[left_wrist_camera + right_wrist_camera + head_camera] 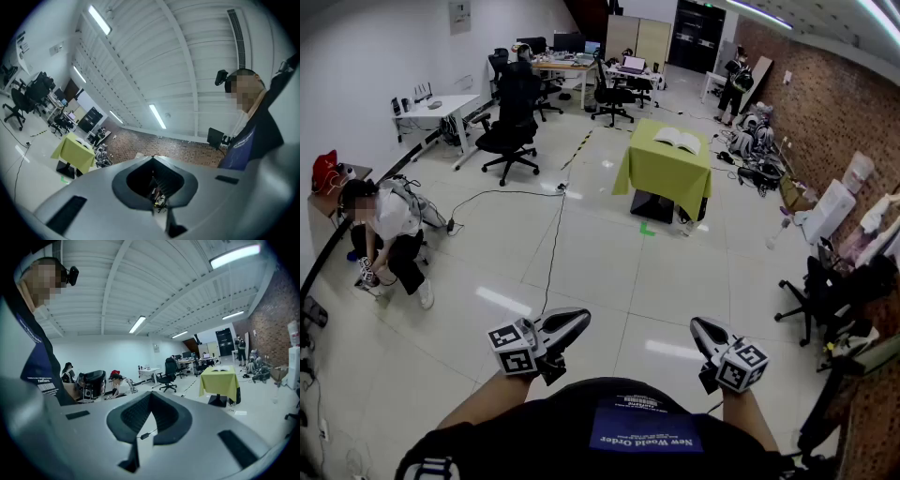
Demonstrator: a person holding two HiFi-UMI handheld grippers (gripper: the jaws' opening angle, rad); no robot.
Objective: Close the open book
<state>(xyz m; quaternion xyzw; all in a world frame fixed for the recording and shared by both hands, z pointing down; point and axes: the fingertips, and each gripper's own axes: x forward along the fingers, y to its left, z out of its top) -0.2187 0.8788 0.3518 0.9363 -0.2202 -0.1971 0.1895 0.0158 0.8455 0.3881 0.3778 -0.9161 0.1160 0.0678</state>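
Yellow-green cloth (661, 173) covers a table far across the tiled floor (600, 272); the open book (678, 140) lies on top. Near the person (609, 431), the left gripper (579, 320) and right gripper (699, 326) have jaws pressed together, empty.

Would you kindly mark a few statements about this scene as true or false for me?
1. The book lies open on the table. True.
2. The left gripper holds the book. False: its jaws are shut on nothing, far from the table.
3. A person crouches on the floor. True.
4. The table is draped in red. False: the cloth is yellow-green.
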